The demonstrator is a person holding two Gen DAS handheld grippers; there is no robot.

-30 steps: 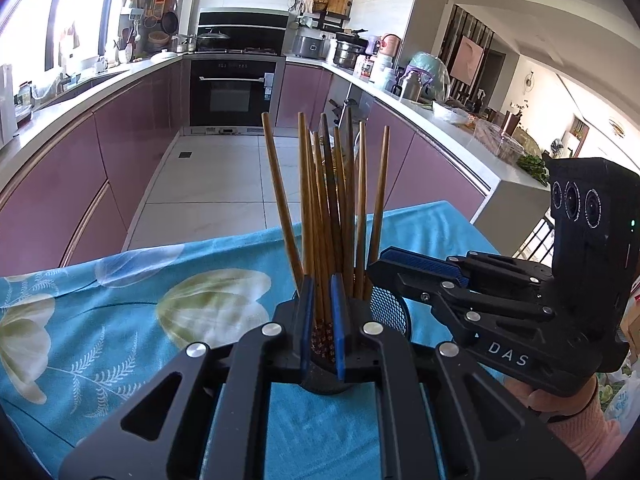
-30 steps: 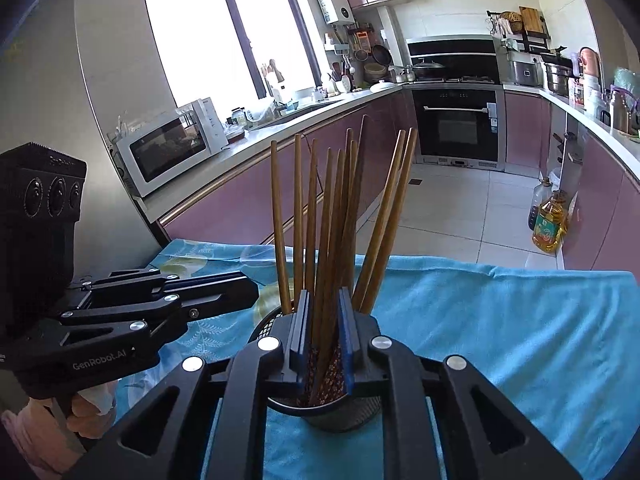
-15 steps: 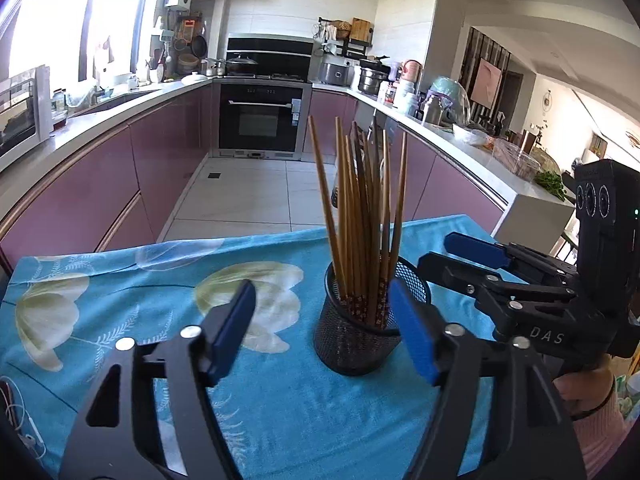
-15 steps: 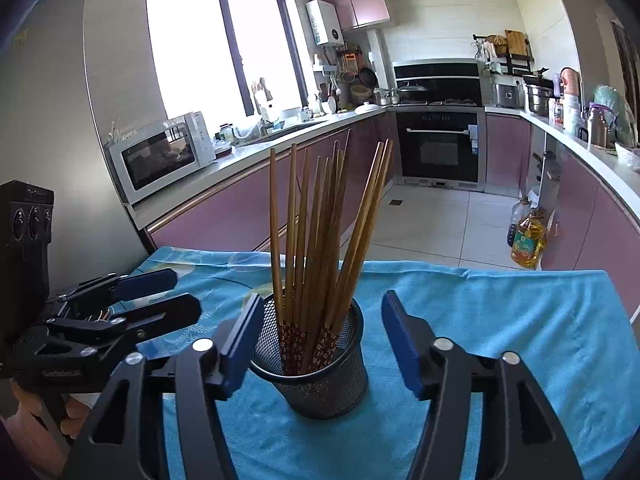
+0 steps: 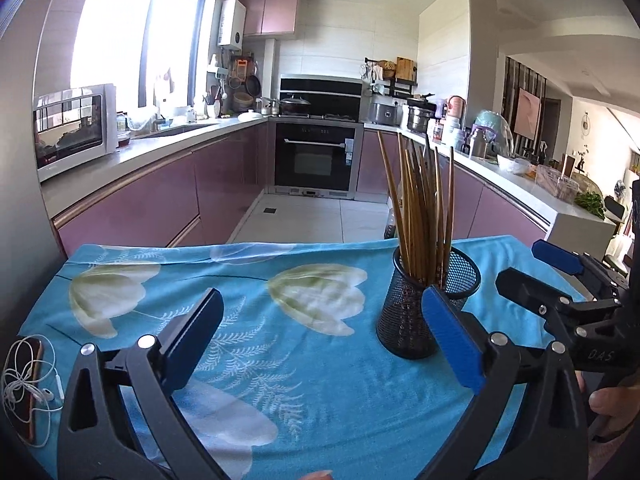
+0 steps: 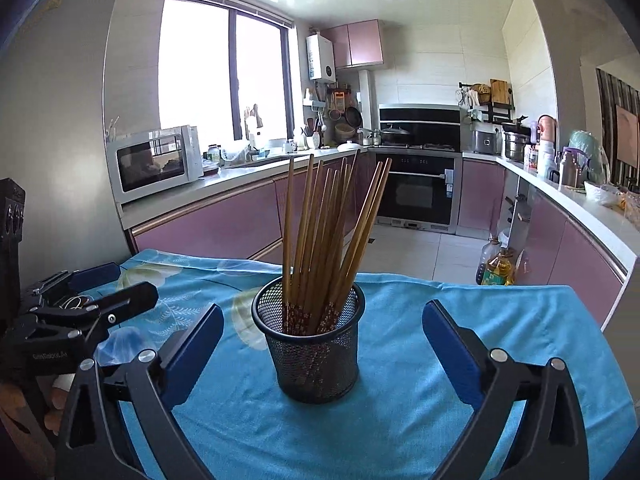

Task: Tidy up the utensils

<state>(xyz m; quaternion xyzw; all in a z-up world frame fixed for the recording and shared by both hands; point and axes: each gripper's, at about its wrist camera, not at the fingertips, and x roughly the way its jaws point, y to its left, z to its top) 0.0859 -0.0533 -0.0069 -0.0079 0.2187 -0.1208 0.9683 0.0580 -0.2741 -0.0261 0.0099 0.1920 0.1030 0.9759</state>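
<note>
1. The chopsticks [image 6: 320,248] stand bundled in the black mesh cup [image 6: 316,352], thin ends up and fanned slightly, patterned ends down inside the mesh; in the left wrist view the chopsticks [image 5: 420,216] lean a little leftward in the cup [image 5: 416,320].
2. The cup stands upright on the blue floral tablecloth [image 6: 480,320], toward the far right part of the table as seen from the left wrist; nothing touches it.
3. The right gripper [image 6: 322,354] is spread wide, its blue-padded fingers [image 6: 450,354] on either side of the cup but apart from it; the cup sits between them, nearer the left pad.
4. The left gripper [image 5: 324,344] is likewise spread wide and empty; its right pad overlaps the cup in the picture, though whether they touch I cannot tell.
5. Each gripper shows at the edge of the other's view; the right gripper [image 5: 560,280] sits to the right of the cup, jaws apart.
6. White earphones [image 5: 24,384] lie coiled on a phone at the near left edge of the cloth.
7. Beyond the table: purple cabinets, a microwave [image 6: 156,164] on the left counter, an oven [image 6: 416,196] at the far end.
</note>
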